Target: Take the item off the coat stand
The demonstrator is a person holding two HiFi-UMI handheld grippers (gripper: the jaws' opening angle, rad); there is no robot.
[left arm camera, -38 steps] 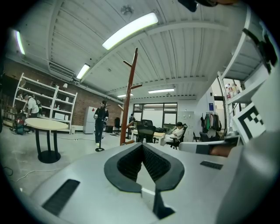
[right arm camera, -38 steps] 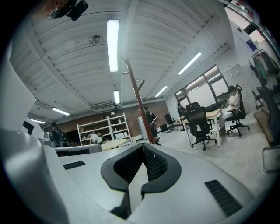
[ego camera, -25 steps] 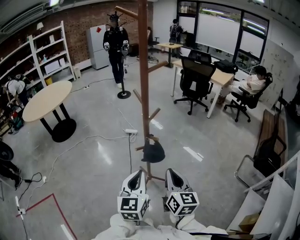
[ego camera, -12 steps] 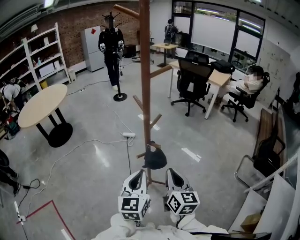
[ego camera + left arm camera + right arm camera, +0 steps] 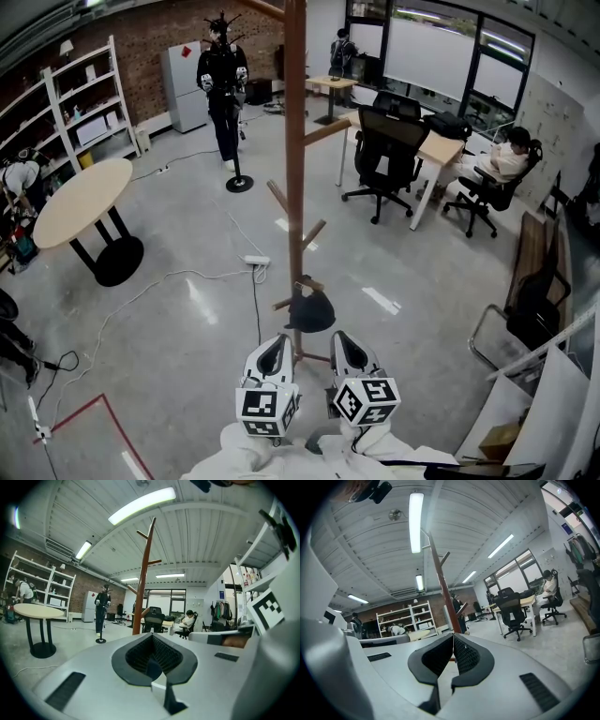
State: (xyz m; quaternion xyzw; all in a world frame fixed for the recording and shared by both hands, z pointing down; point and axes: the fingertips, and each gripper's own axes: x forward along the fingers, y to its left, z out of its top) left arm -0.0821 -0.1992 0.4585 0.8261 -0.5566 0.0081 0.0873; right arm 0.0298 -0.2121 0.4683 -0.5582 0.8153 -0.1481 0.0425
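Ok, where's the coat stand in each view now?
Head view: coat stand, centre, running top to lower middle.
Left gripper view: just left of centre, leaning right.
Right gripper view: left of centre, leaning left.
Shared landmark: black office chair, right of the stand everywhere.

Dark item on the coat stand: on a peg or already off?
On. The dark item hangs from a low peg of the coat stand, untouched.

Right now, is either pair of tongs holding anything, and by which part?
Nothing is held. The left tongs and right tongs are both shut and empty; the dark item hangs untouched on a low peg of the coat stand.
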